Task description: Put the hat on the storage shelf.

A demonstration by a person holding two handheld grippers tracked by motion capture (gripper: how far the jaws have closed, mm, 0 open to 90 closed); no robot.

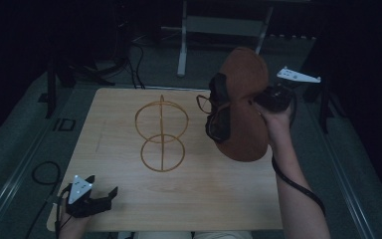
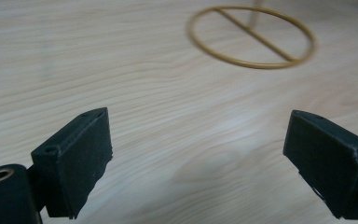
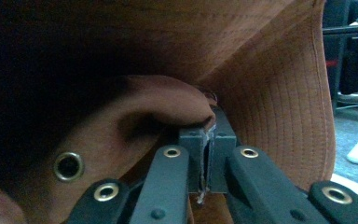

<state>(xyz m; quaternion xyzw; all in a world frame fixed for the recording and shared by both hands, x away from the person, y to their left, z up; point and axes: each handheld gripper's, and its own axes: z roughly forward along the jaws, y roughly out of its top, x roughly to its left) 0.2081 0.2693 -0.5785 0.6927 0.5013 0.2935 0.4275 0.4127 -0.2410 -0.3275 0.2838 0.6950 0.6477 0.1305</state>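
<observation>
Brown fabric, a wide-brimmed hat (image 1: 241,104), is held up in the air above the right side of the bench (image 1: 124,199) by the right gripper (image 1: 264,102). In the right gripper view, the jaws are seen pressed tight together on a fold of the hat's cloth (image 3: 168,98), with a metal eyelet (image 3: 68,166) nearby. A dark cord (image 1: 218,107) hangs along the hat's left edge. A stand (image 1: 162,135) of thin golden wire rings is set upright on the middle of the bench, just left of the hat and apart from it. The left gripper (image 1: 102,196) is kept low at the near left corner of the bench, its jaws spread wide with nothing between them; the stand's base ring (image 2: 251,37) is seen beyond it.
</observation>
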